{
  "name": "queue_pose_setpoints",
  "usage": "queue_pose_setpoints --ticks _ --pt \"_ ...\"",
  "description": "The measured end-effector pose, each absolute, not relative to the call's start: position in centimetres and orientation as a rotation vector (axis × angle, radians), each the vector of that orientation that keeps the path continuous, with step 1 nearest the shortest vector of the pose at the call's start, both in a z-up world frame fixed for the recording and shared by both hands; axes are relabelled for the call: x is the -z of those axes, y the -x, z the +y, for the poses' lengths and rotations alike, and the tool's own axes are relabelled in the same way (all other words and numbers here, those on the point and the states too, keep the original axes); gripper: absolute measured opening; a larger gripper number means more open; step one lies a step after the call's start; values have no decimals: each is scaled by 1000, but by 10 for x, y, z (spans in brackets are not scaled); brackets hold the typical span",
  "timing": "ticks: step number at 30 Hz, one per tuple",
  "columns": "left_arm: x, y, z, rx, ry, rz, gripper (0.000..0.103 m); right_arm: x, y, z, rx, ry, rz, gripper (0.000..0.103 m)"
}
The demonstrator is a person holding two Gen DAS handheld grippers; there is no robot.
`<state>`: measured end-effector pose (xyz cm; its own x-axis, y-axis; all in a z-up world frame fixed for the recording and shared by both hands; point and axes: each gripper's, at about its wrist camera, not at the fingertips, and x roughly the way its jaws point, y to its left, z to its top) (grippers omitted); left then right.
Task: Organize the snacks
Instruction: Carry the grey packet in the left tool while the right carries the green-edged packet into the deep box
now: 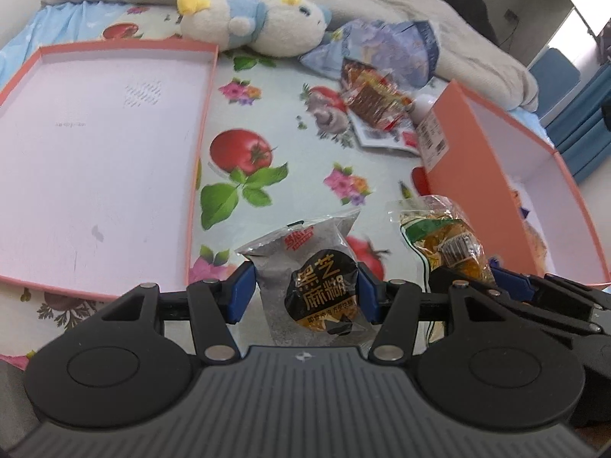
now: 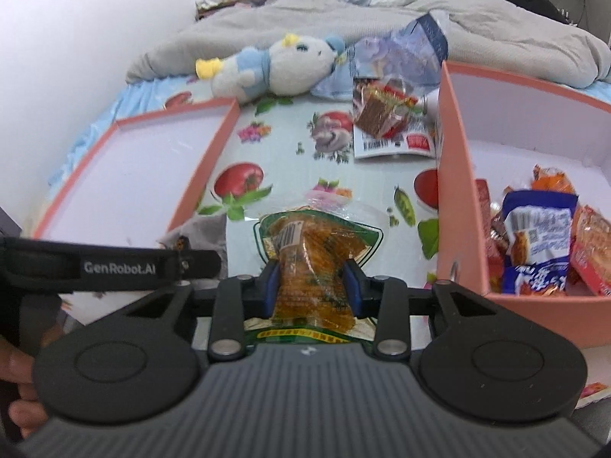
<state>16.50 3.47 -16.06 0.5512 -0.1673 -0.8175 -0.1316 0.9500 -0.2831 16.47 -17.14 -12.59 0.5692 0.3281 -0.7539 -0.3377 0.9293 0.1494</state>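
You have a snack in each hand. The grey sesame-paste packet (image 1: 305, 286) sits clamped between the pads of the left tongs (image 1: 305, 290), and the green-and-amber snack bag (image 2: 311, 267) is pinched at its middle by the right tongs (image 2: 311, 286); both packets hang above the flowered bedsheet (image 1: 267, 114), just short of the deep pink box (image 2: 454, 191) on the right.

That box already holds a heap of red, orange and blue packets (image 2: 534, 236), so it looks like the place both snacks belong. Carry the right-hand bag over the near wall first, high enough that its loose lower edge clears the rim, and let go only once it is over the heap. The film is slippery and the bag soft, so keep the grip steady and avoid swinging. Then bring the left packet across the same way; the two tongs sit close together, so stagger them rather than crowd the rim.

Left of you the shallow pink lid (image 1: 95, 133) lies open side up. Farther up the bed a plush toy (image 1: 259, 23), a crumpled blue bag (image 1: 389, 49) and a red-wrapped snack (image 1: 374, 103) on a leaflet wait; none blocks your path into the box.
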Motion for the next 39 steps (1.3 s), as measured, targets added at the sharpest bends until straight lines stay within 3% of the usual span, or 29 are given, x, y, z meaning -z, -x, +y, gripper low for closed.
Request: queue_pose_setpoints --ticks 14,30,39 --pt "101 -180 7 88 269 894 61 78 -172 -205 -379 -19 783 39" --pt "26 -217 -77 230 181 761 61 22 -184 -281 -272 -33 595 39" --pt "29 -243 -130 295 161 789 61 21 -198 -331 -197 -33 576 39"
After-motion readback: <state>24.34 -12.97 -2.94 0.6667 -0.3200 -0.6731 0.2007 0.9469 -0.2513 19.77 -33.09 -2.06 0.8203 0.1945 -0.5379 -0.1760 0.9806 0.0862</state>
